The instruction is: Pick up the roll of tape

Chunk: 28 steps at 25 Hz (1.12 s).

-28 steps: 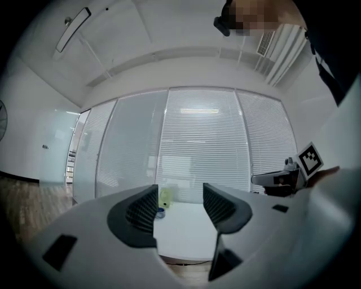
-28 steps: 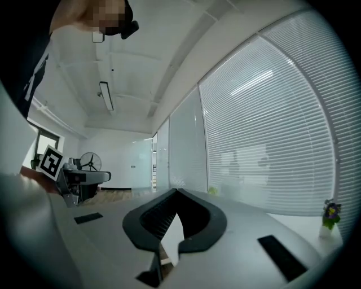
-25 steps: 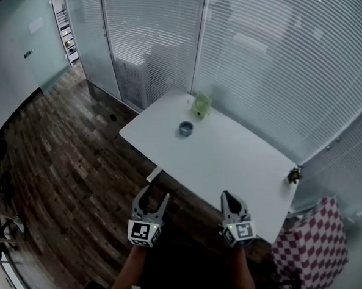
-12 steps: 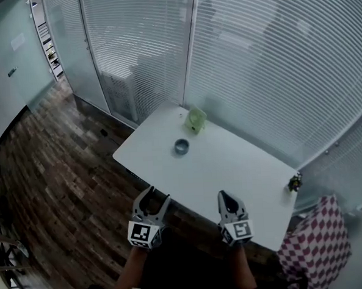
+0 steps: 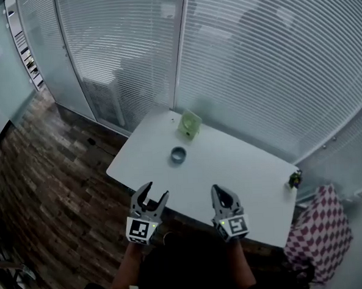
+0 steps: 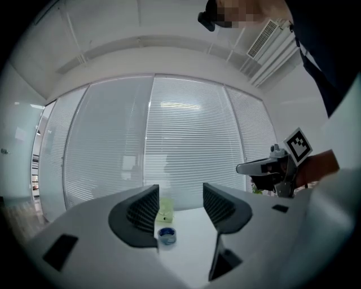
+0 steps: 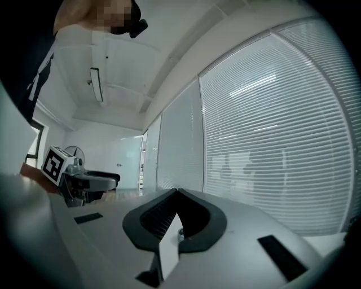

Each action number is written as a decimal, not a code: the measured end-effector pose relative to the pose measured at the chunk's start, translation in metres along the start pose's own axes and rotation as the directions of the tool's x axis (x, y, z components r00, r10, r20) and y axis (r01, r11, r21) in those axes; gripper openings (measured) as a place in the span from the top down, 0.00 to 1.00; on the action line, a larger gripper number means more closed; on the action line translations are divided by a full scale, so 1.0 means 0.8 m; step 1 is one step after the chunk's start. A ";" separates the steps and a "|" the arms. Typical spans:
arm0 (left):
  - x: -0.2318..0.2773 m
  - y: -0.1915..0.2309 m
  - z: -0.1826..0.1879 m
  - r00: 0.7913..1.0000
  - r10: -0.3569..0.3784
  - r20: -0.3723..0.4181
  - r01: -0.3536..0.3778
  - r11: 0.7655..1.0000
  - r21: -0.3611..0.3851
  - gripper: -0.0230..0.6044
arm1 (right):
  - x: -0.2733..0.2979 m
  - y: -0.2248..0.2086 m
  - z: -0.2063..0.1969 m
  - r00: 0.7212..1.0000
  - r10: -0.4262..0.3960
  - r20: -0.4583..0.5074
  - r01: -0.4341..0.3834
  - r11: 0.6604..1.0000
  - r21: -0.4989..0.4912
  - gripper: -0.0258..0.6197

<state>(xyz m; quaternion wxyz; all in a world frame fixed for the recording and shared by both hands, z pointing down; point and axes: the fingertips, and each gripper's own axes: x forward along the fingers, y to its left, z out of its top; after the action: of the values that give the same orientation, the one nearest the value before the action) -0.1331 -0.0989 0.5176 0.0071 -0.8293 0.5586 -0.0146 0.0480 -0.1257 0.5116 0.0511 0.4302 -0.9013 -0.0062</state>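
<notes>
A small blue-grey roll of tape [image 5: 178, 154] lies on the white table [image 5: 232, 174], toward its far left part. In the left gripper view the roll of tape [image 6: 167, 235] shows low between the jaws, well ahead of them. My left gripper [image 5: 151, 199] hangs over the table's near edge, jaws open and empty. My right gripper [image 5: 221, 196] is beside it over the near edge, jaws shut with nothing in them. In the right gripper view my right gripper [image 7: 176, 198] points past the table at the blinds.
A pale green box [image 5: 189, 124] stands just beyond the tape near the table's far edge. A small plant [image 5: 294, 178] sits at the right corner. A red-checked chair [image 5: 321, 236] is right of the table. Glass walls with blinds [image 5: 255, 63] stand behind; wood floor [image 5: 42, 174] lies left.
The table with the tape has come closer and lower in the head view. Both grippers now reach over its near edge. Their jaw states are unchanged.
</notes>
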 end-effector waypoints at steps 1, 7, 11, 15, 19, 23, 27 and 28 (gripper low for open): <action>0.004 0.002 0.000 1.000 -0.008 0.003 0.008 1.000 -0.001 0.59 | 0.001 0.000 0.000 1.000 -0.007 -0.006 0.007 1.000 0.006 0.95; 0.026 0.010 -0.010 0.999 -0.051 -0.021 0.050 0.998 -0.025 0.59 | 0.011 -0.006 -0.001 0.999 -0.041 -0.022 0.041 0.999 0.008 0.95; 0.042 0.022 -0.029 0.999 -0.031 -0.036 0.031 1.000 0.000 0.59 | 0.027 -0.013 -0.014 0.999 -0.036 -0.032 0.037 0.999 0.016 0.95; 0.055 0.032 -0.044 0.997 -0.033 -0.068 0.034 0.999 0.010 0.59 | 0.037 -0.021 -0.011 0.999 -0.039 -0.027 0.039 0.999 0.005 0.95; 0.071 0.038 -0.049 0.994 -0.037 -0.099 0.040 0.999 0.035 0.59 | 0.049 -0.024 0.005 1.000 -0.030 -0.010 0.030 1.000 -0.009 0.95; 0.098 0.040 -0.062 0.993 -0.024 -0.114 0.031 0.998 0.054 0.59 | 0.058 -0.040 0.000 0.999 -0.030 -0.015 0.030 0.999 -0.015 0.95; 0.124 0.040 -0.085 0.987 -0.053 -0.150 0.058 0.998 0.034 0.59 | 0.060 -0.051 -0.004 0.999 -0.040 -0.025 0.039 0.999 -0.014 0.95; 0.130 0.040 -0.093 0.984 -0.062 -0.166 0.067 0.997 0.025 0.59 | 0.060 -0.052 -0.003 0.999 -0.040 -0.026 0.040 0.999 -0.016 0.95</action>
<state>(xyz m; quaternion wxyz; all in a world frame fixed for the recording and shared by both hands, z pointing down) -0.1259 -0.2070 0.5929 -0.0269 -0.8428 0.5297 -0.0921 0.0506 -0.1886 0.5157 0.0663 0.4478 -0.8916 -0.0084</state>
